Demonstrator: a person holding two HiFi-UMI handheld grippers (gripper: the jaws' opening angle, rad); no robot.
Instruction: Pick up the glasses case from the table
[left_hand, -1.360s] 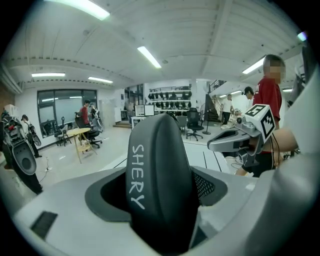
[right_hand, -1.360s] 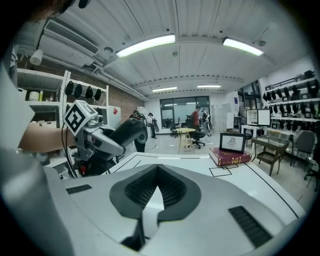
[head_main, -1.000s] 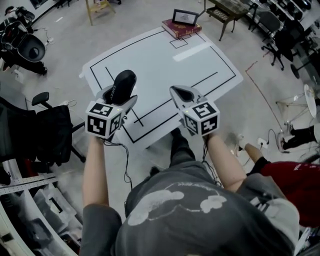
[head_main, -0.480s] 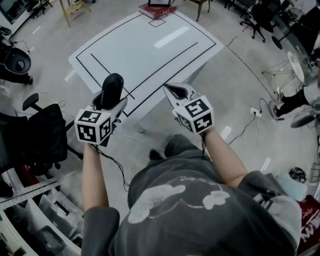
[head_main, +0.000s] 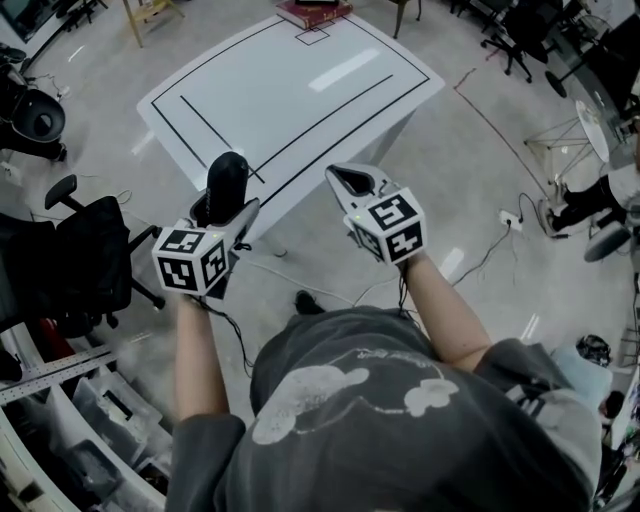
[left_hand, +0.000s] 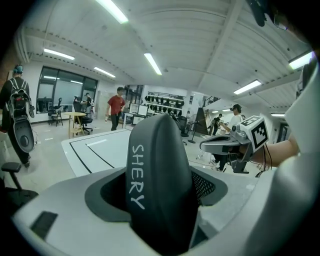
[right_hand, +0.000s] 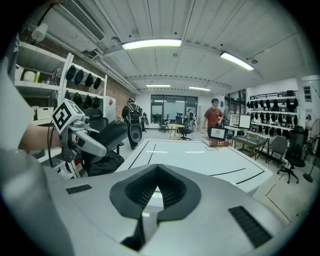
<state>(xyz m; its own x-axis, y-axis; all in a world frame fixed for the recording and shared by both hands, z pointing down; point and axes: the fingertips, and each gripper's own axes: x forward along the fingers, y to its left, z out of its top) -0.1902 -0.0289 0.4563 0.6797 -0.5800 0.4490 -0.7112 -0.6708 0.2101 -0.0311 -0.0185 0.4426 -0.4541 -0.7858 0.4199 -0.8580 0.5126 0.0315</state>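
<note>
The black glasses case (head_main: 226, 178), lettered "SHERY" (left_hand: 159, 175), stands upright between the jaws of my left gripper (head_main: 229, 203), which is shut on it. It is held in the air over the floor, just off the near edge of the white table (head_main: 300, 90). My right gripper (head_main: 352, 181) hovers level with it to the right, jaws closed and holding nothing (right_hand: 157, 172). Each gripper shows in the other's view: the left gripper (right_hand: 82, 137) with the case, the right gripper (left_hand: 227, 144) with its marker cube.
A red book with a framed picture (head_main: 313, 12) lies at the table's far end. A black office chair (head_main: 85, 255) stands at the left, with shelving and bins below it. Cables (head_main: 500, 235) run over the floor at the right. A person in red (right_hand: 214, 120) stands beyond the table.
Both grippers have drawn back from over the table's near edge to above the floor. The case has stayed in the left gripper's jaws. The table now lies farther away.
</note>
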